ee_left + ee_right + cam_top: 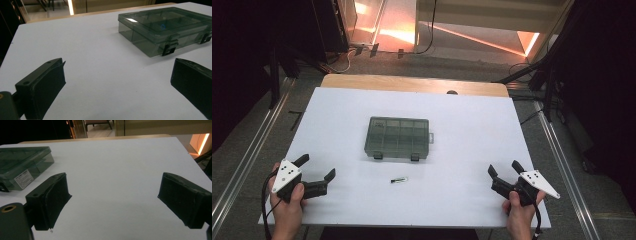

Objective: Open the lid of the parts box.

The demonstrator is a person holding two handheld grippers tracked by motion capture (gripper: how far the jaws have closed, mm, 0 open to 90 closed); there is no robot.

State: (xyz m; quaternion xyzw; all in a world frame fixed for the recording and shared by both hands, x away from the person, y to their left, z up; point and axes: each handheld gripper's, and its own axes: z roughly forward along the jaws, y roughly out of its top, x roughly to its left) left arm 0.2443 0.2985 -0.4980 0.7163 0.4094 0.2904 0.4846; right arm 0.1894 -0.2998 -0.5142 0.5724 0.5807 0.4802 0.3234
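Near the table's front corners, left gripper (316, 167) and right gripper (504, 168) gape empty (box (398, 138) well apart).

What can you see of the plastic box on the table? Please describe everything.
The plastic box is a flat, rectangular organizer of translucent grey-green plastic, divided inside into compartments. Its lid is shut, with two black latches on the near edge. A white label sits on one side. It lies flat, mid-table, on the white table; neither gripper touches it.

Black claws (316, 167), white 3-cornered plates (286, 175)
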